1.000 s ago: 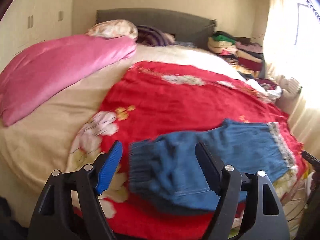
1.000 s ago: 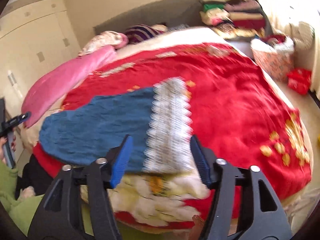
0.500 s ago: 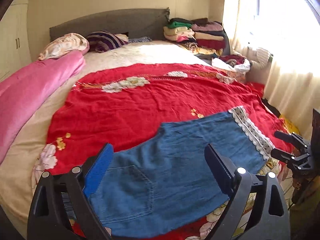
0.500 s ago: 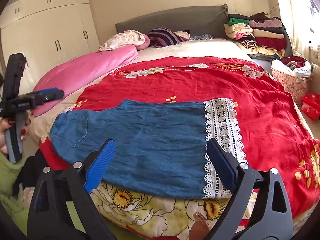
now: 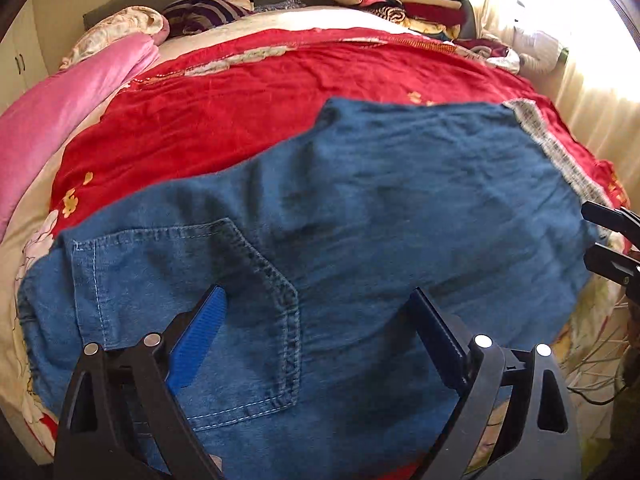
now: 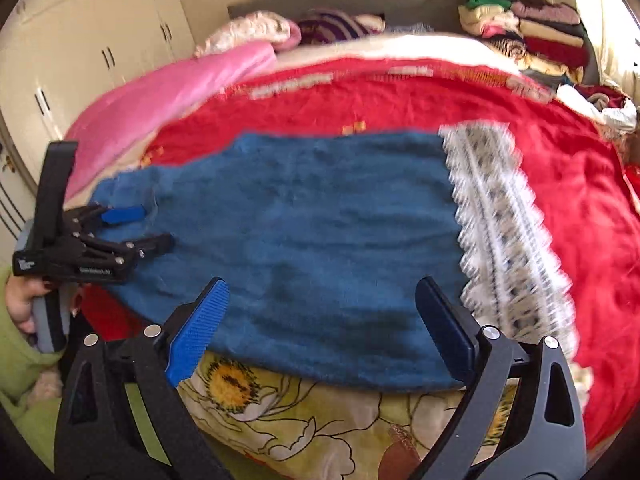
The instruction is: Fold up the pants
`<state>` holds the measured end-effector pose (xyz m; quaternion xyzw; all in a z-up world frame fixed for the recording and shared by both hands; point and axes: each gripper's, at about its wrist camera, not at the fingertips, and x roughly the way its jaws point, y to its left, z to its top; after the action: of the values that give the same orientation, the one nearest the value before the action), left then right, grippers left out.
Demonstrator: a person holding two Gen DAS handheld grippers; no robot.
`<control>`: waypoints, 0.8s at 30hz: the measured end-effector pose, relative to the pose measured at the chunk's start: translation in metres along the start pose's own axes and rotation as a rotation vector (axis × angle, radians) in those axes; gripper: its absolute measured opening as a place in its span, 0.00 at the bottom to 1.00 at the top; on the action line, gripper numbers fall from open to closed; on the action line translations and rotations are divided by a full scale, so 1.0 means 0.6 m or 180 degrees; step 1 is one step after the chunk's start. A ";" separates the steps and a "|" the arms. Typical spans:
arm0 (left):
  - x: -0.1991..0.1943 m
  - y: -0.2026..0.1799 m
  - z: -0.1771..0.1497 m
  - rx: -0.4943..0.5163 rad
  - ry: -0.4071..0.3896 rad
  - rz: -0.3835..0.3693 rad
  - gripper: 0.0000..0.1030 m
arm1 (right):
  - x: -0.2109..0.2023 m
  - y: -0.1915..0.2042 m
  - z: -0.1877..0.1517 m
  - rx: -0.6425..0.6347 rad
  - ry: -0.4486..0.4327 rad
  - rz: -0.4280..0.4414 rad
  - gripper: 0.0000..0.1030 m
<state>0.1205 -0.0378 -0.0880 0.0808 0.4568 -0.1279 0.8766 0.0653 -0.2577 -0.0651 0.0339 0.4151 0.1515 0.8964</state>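
Note:
The blue denim pants lie spread flat across the red blanket, folded lengthwise with a back pocket on top. Their white lace hem is at the right end. My left gripper hangs open close over the pocket end, nothing pinched between its fingers. It also shows from the side in the right wrist view, left gripper, over the waist end. My right gripper stands open above the near edge of the legs, just left of the lace. Its fingers show at the right edge of the left wrist view.
A pink quilt lies along the bed's left side, with pillows at the headboard. Folded clothes are stacked at the far right. White cupboards stand on the left. A hand with a green sleeve holds the left gripper.
Both grippers have opened wider and dropped closer to the pants. The pants, bunched up a second ago, now lie spread flat on the blanket.

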 end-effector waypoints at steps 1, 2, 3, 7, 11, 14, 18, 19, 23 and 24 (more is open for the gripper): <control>0.003 0.002 -0.003 0.0011 -0.0014 -0.0010 0.89 | 0.008 -0.001 -0.004 0.0002 0.0061 -0.0020 0.86; 0.004 0.004 -0.004 0.0014 -0.0024 -0.0015 0.90 | 0.020 -0.003 -0.010 0.0015 0.0136 -0.0049 0.86; 0.006 0.005 -0.006 0.0014 -0.0035 -0.0019 0.90 | 0.027 -0.004 -0.015 0.0004 0.0161 -0.0060 0.86; 0.009 0.009 -0.008 -0.0005 -0.0062 -0.0064 0.91 | 0.031 0.002 -0.020 -0.0087 0.0149 -0.0120 0.87; -0.010 0.011 -0.006 -0.0024 -0.0134 -0.0095 0.90 | -0.002 -0.004 -0.013 0.0016 -0.0025 -0.0059 0.87; -0.037 0.014 -0.001 -0.0060 -0.0228 -0.0092 0.90 | -0.035 -0.012 -0.008 0.0028 -0.0163 -0.0113 0.87; -0.074 0.020 0.011 -0.0108 -0.0374 -0.0130 0.90 | -0.070 -0.030 -0.004 0.0093 -0.0242 -0.0201 0.87; -0.082 0.020 0.013 -0.0106 -0.0399 -0.0145 0.90 | -0.081 -0.037 -0.003 0.0121 -0.0264 -0.0245 0.87; -0.112 0.018 0.027 -0.0086 -0.0497 -0.0179 0.90 | -0.118 -0.057 -0.004 0.0195 -0.0407 -0.0395 0.87; -0.119 0.018 0.030 -0.0103 -0.0526 -0.0196 0.90 | -0.123 -0.062 -0.003 0.0216 -0.0430 -0.0411 0.87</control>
<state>0.0986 -0.0213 -0.0185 0.0417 0.3872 -0.1537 0.9081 0.0279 -0.3152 -0.0193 0.0477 0.3599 0.0767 0.9286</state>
